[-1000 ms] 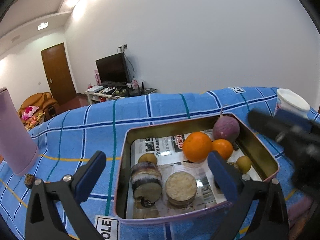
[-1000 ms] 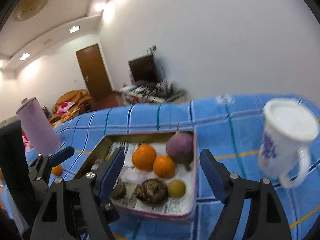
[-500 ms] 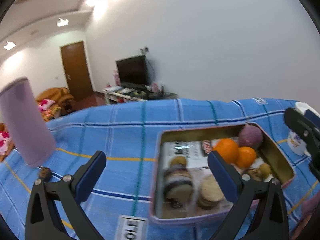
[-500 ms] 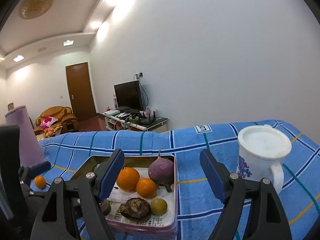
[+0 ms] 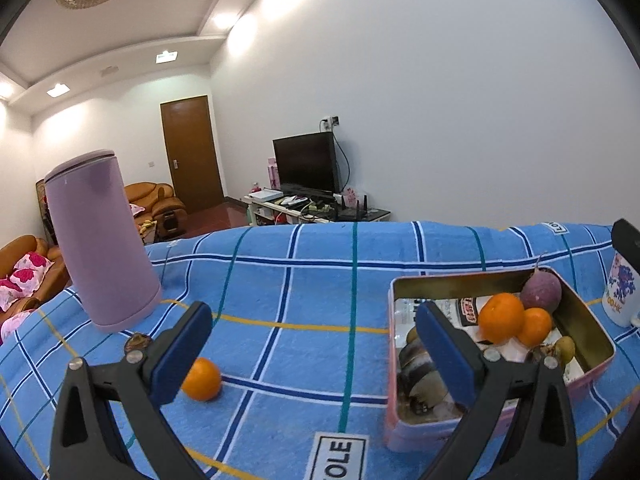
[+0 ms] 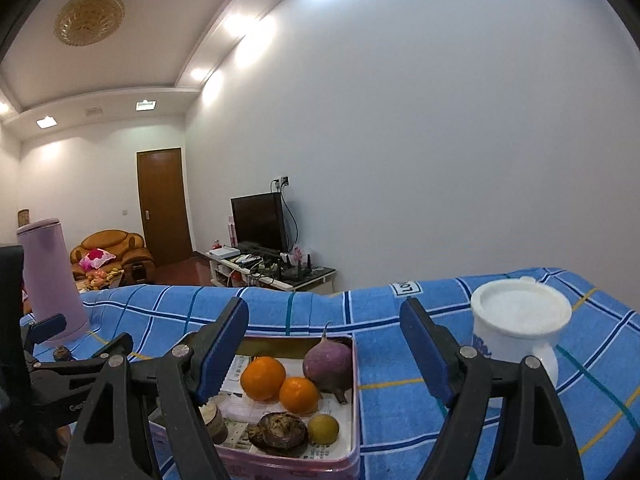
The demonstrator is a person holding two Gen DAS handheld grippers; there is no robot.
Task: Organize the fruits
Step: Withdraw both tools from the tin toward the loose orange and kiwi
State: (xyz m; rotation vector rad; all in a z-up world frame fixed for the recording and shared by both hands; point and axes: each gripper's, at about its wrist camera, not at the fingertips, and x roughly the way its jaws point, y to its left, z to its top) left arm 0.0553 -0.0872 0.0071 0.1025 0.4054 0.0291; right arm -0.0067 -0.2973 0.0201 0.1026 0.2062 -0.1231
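The left gripper (image 5: 308, 356) has its blue fingers (image 5: 180, 354) spread wide and empty; so does the right gripper (image 6: 326, 354). A loose orange (image 5: 201, 380) sits on the blue checked cloth (image 5: 312, 312) at about seven o'clock in the left wrist view, just beside the left finger. It looks light, round and firm, likely to roll, so grip across its widest middle. The tin (image 5: 596, 332), at four o'clock, already holds two oranges (image 6: 263, 377), a purple root and smaller pieces.
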